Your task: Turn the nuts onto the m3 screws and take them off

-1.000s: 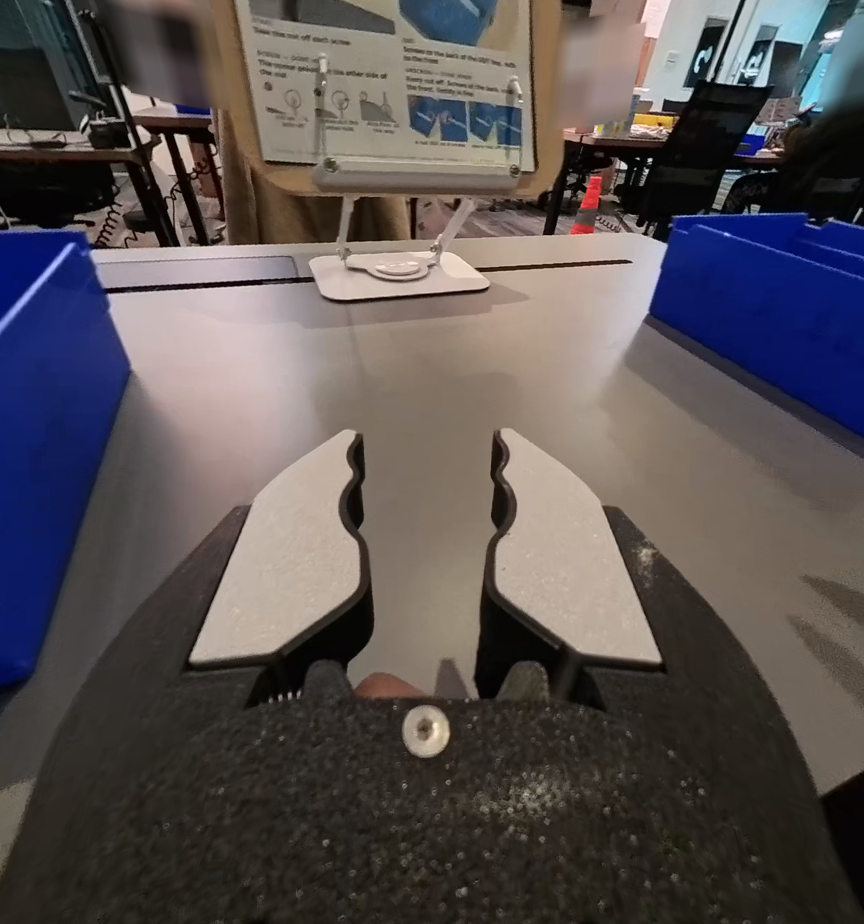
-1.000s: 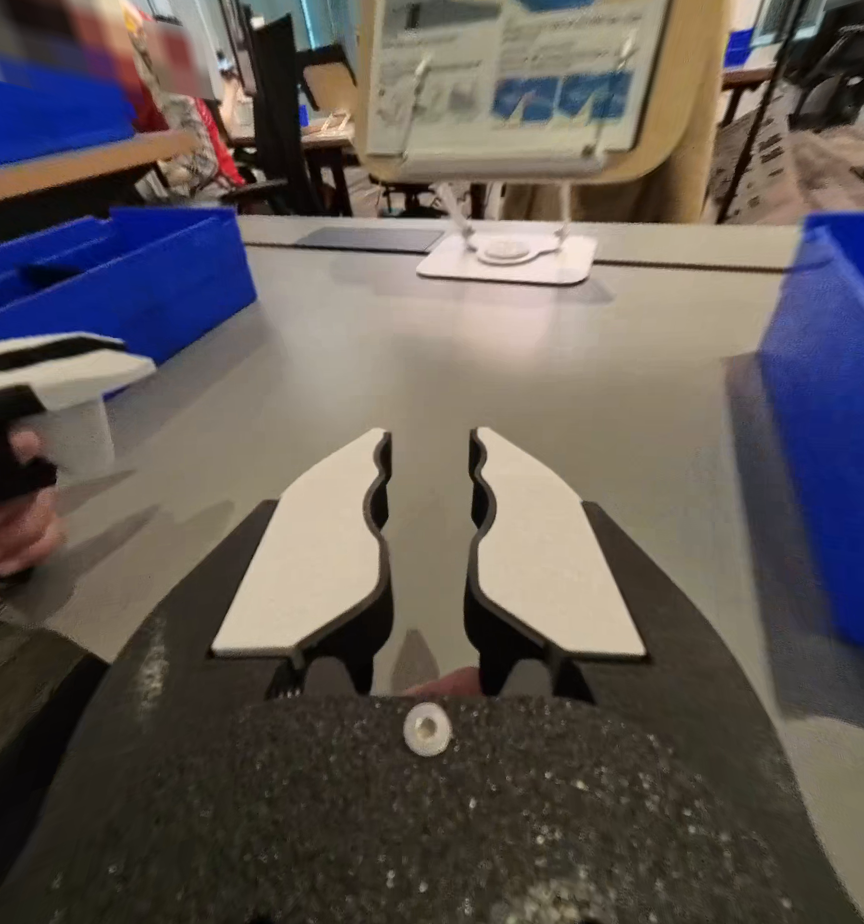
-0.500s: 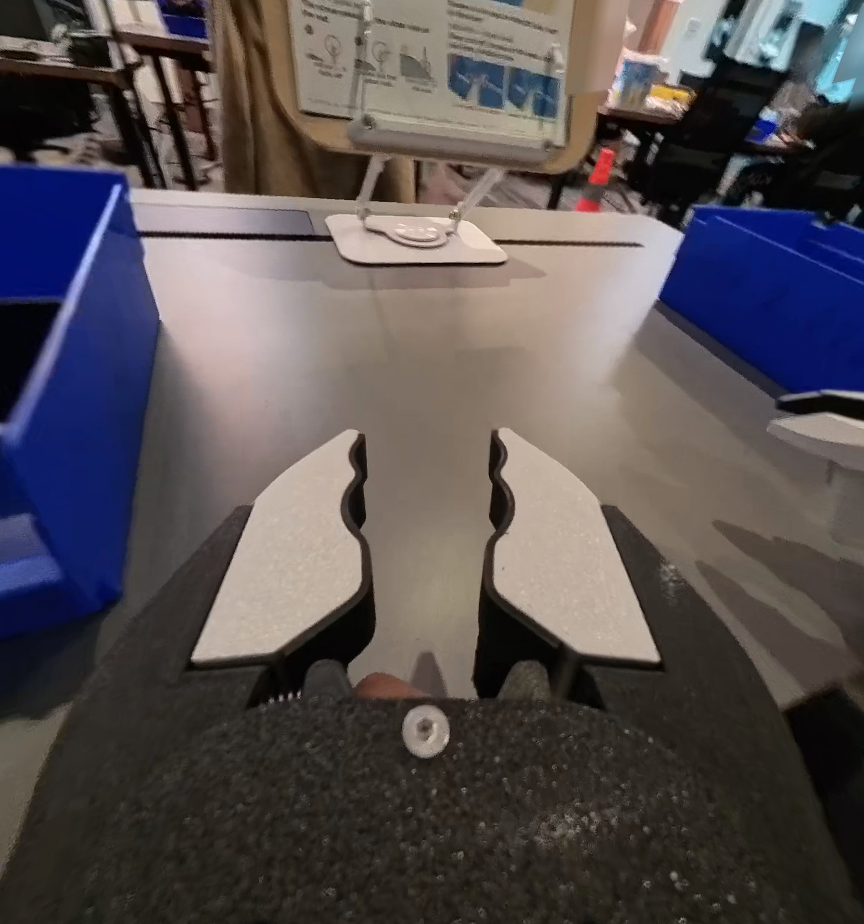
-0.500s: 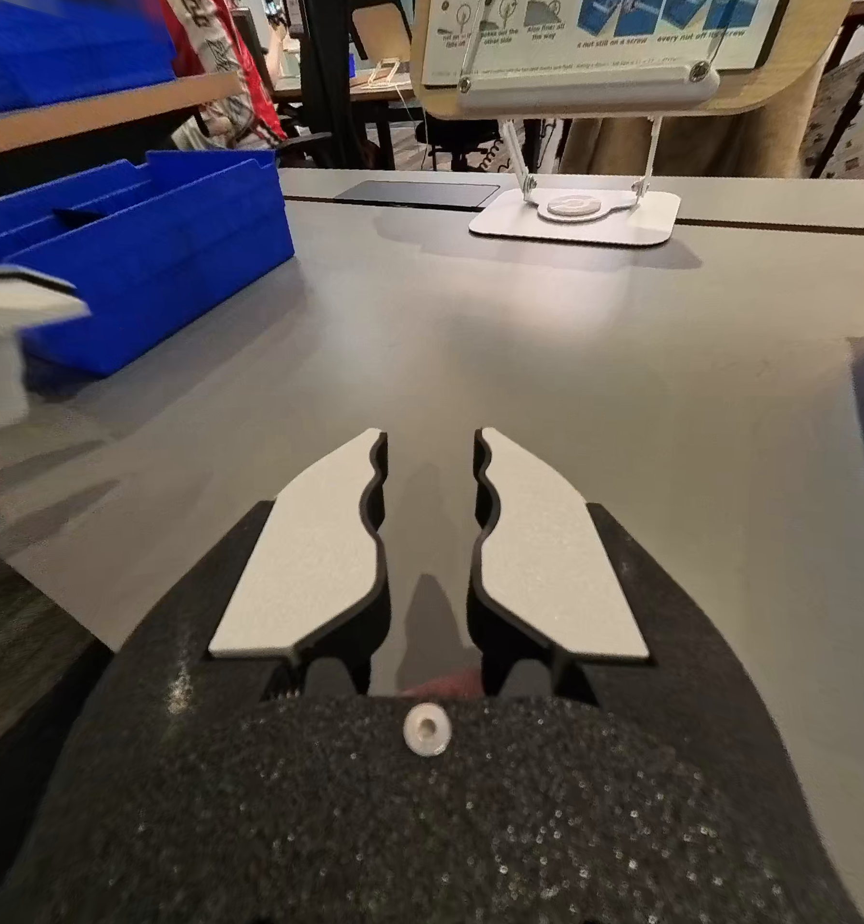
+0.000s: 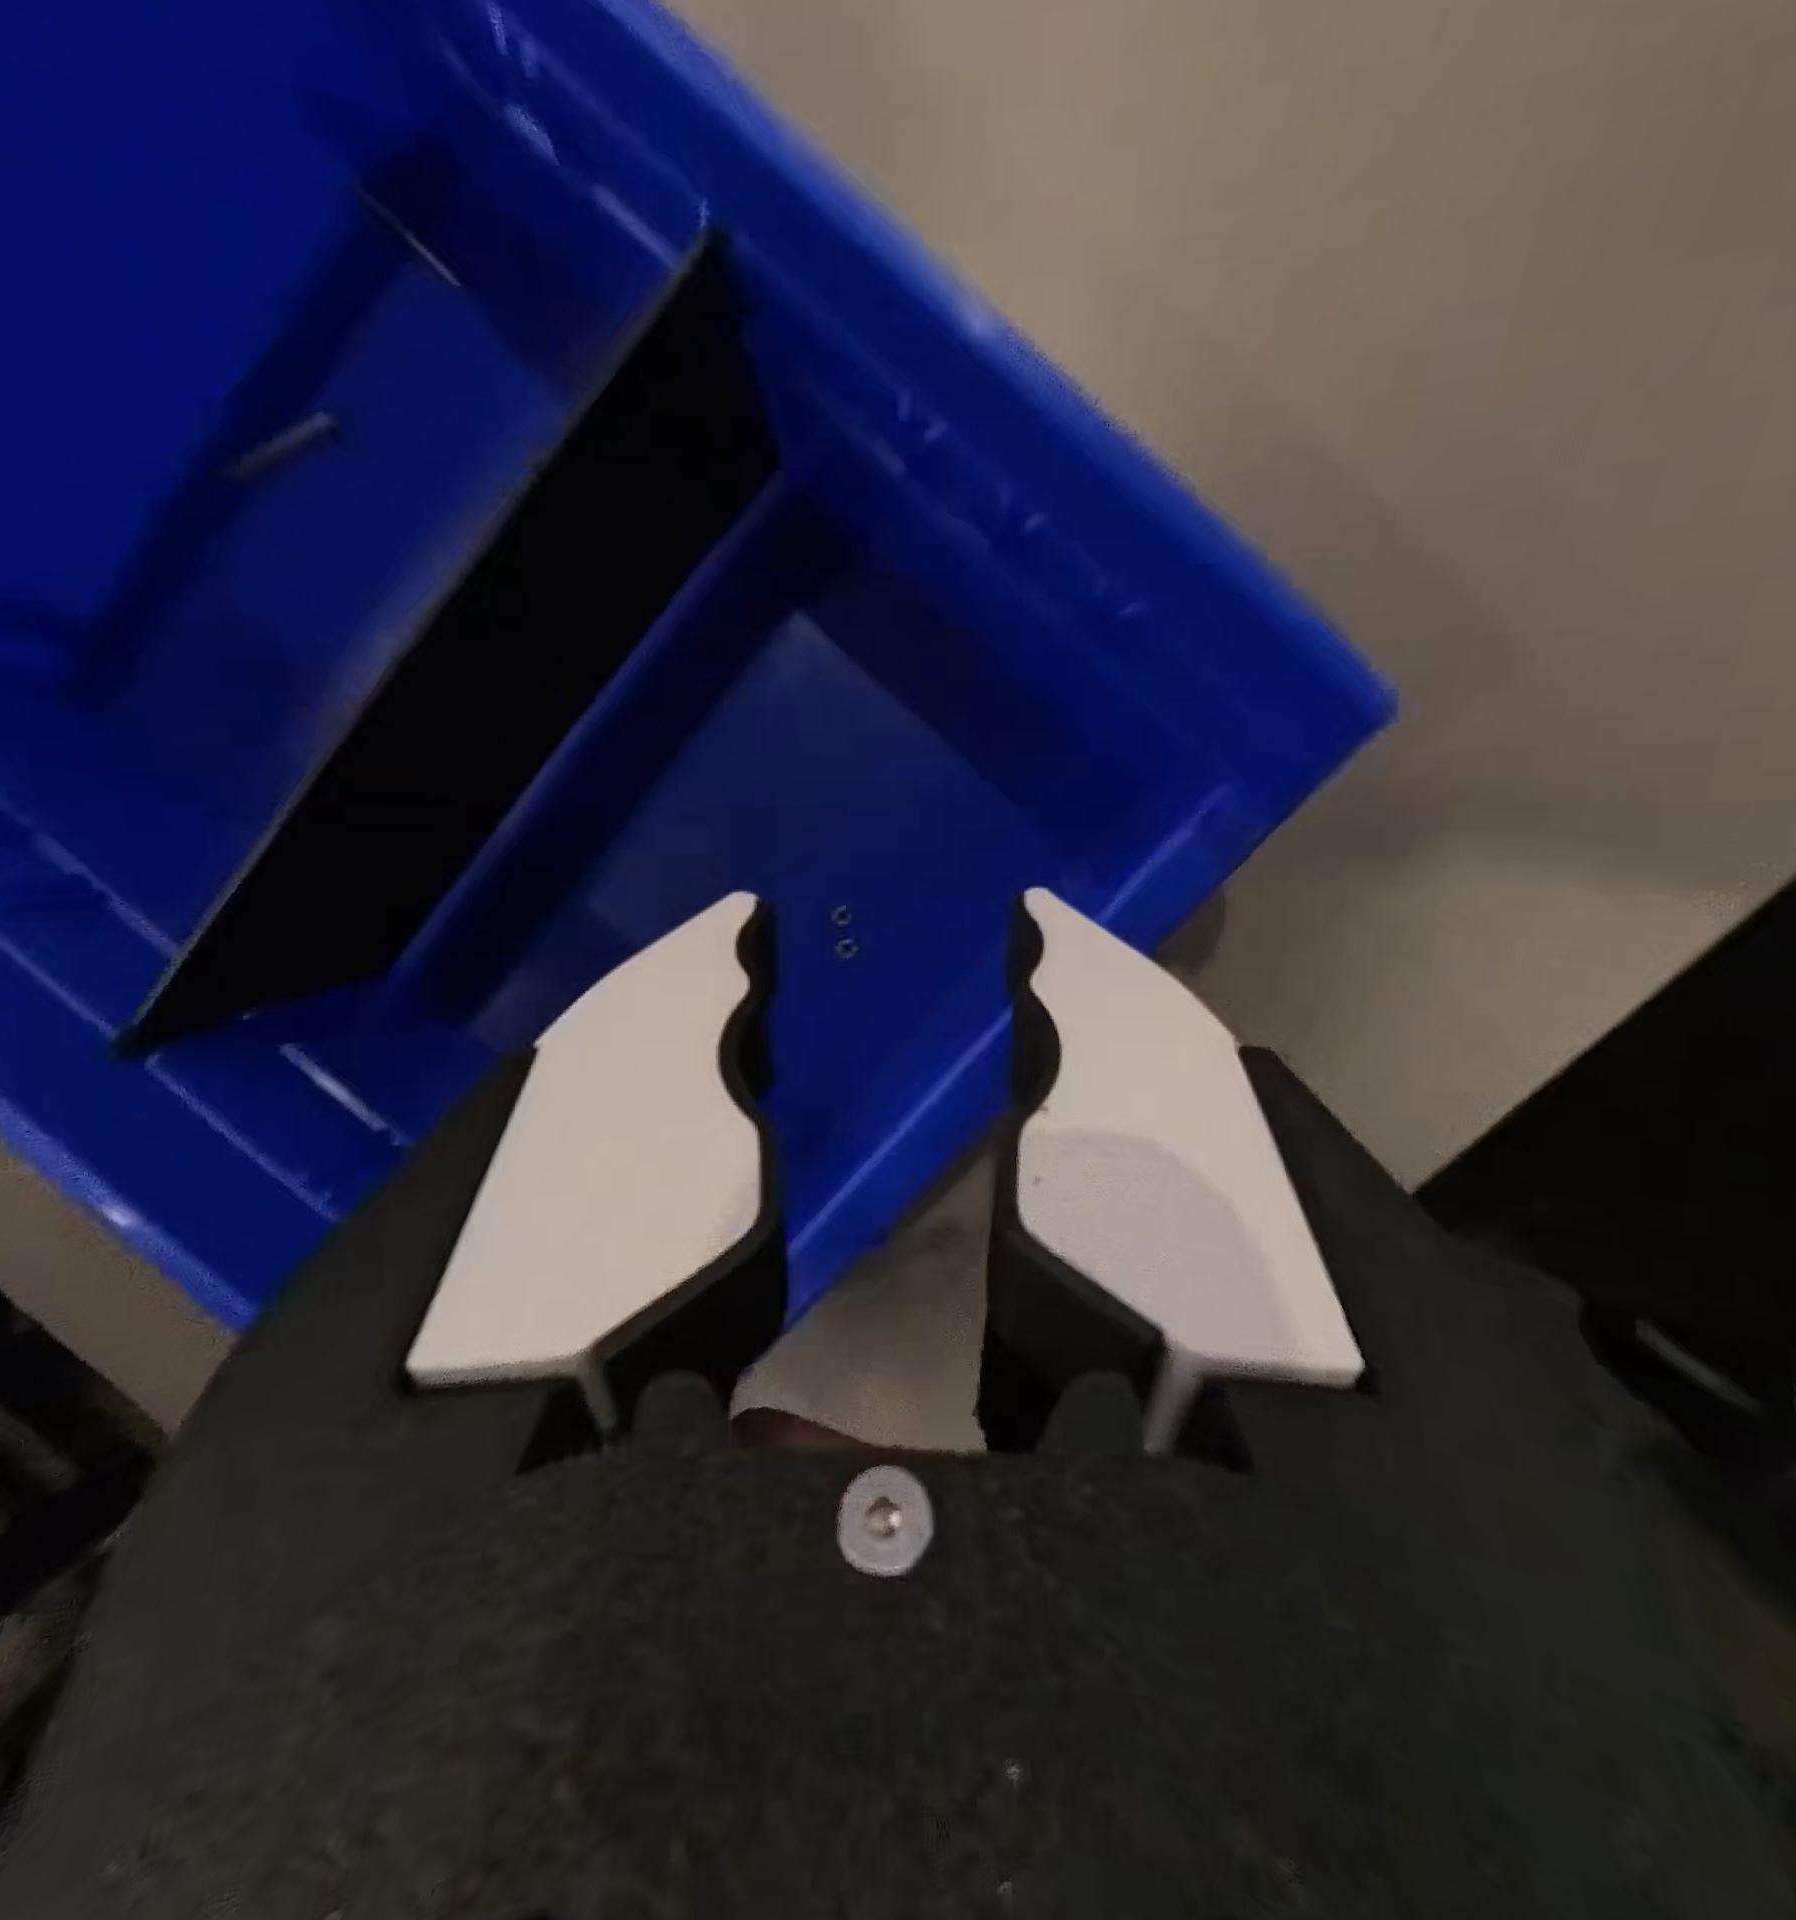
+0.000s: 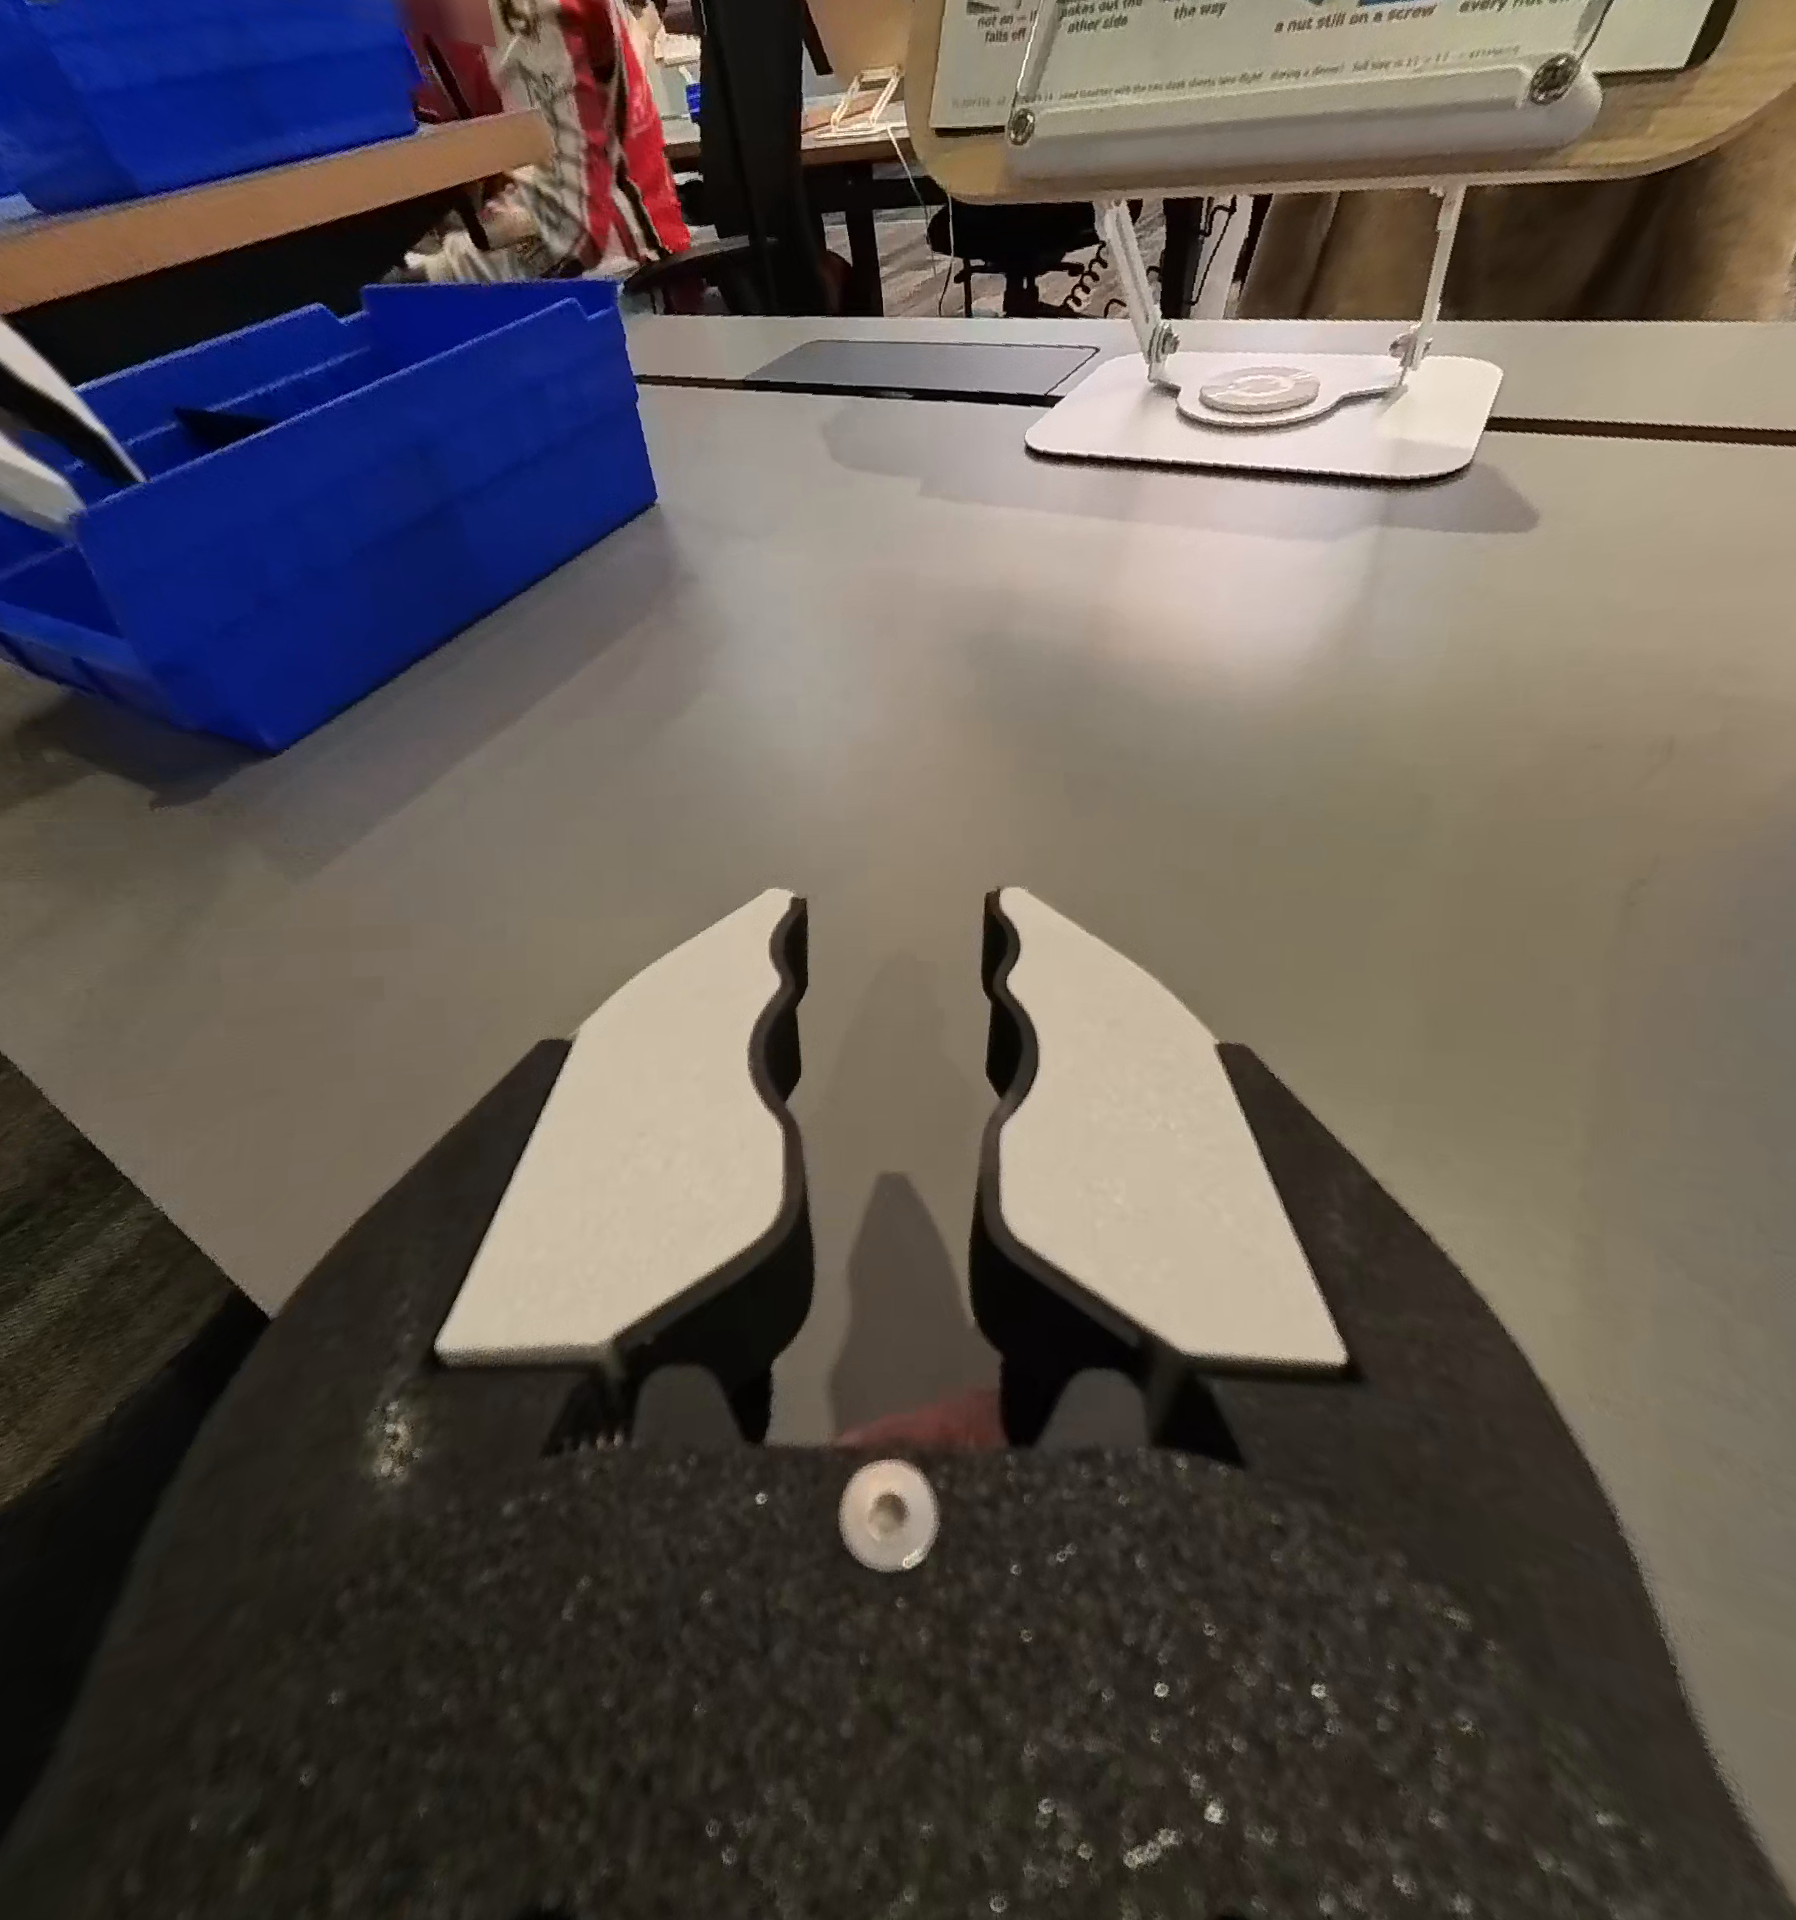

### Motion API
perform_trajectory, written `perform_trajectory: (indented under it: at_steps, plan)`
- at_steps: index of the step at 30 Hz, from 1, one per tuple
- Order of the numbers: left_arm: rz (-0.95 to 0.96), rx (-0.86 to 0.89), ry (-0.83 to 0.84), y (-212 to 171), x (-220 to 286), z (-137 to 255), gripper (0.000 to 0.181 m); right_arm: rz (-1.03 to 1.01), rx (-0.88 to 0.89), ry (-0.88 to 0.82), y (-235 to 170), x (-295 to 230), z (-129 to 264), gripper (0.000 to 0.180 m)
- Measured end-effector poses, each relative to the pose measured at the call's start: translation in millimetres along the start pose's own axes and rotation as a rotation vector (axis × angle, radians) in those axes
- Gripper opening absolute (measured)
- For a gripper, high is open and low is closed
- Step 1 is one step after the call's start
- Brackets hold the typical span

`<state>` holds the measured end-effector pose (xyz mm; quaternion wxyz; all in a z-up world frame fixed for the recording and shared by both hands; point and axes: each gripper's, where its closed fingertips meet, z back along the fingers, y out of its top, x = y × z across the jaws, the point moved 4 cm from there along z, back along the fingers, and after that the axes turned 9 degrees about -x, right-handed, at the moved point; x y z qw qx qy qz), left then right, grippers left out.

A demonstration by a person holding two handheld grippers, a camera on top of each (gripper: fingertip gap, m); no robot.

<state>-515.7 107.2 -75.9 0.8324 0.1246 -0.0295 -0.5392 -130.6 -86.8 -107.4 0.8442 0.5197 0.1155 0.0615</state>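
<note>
In the left wrist view my left gripper [image 5: 886,909] is open and empty, pointing down into a blue divided bin [image 5: 1060,540]. Two tiny nuts [image 5: 845,931] lie on the bin floor in the near compartment, just between and ahead of the fingertips. A thin dark screw [image 5: 281,457] lies in the far compartment, blurred. In the right wrist view my right gripper [image 6: 894,904] is open and empty, low over the grey table [image 6: 1185,748]. The same bin [image 6: 354,561] stands at the left there, with the left gripper's fingers [image 6: 0,436] above it.
A black divider [image 5: 520,623] splits the bin. A white stand [image 6: 1268,416] holding an instruction sheet sits at the table's far edge. The table's near edge [image 6: 94,1174] drops off at the left. Other desks, blue bins and a person are in the background.
My left gripper has swung left and tipped down over the blue bin, so it now looks into the compartments. My right gripper has shifted slightly, staying open over the table.
</note>
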Motion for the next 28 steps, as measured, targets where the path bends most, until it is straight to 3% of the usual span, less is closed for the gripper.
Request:
perform_trajectory:
  at_steps: [7,15,28]
  plan:
    - [-0.17,-0.26,0.006,-14,-17,-55,0.04,-0.009,-0.003,0.032,0,-1,-1,0.031]
    - [-0.2,-0.334,-0.095,-15,-22,-71,0.034,-0.016,-0.004,0.049,-1,0,0,0.03]
    - [-0.238,-0.324,-0.095,-17,-21,-75,0.027,-0.017,-0.009,0.058,-1,1,1,0.03]
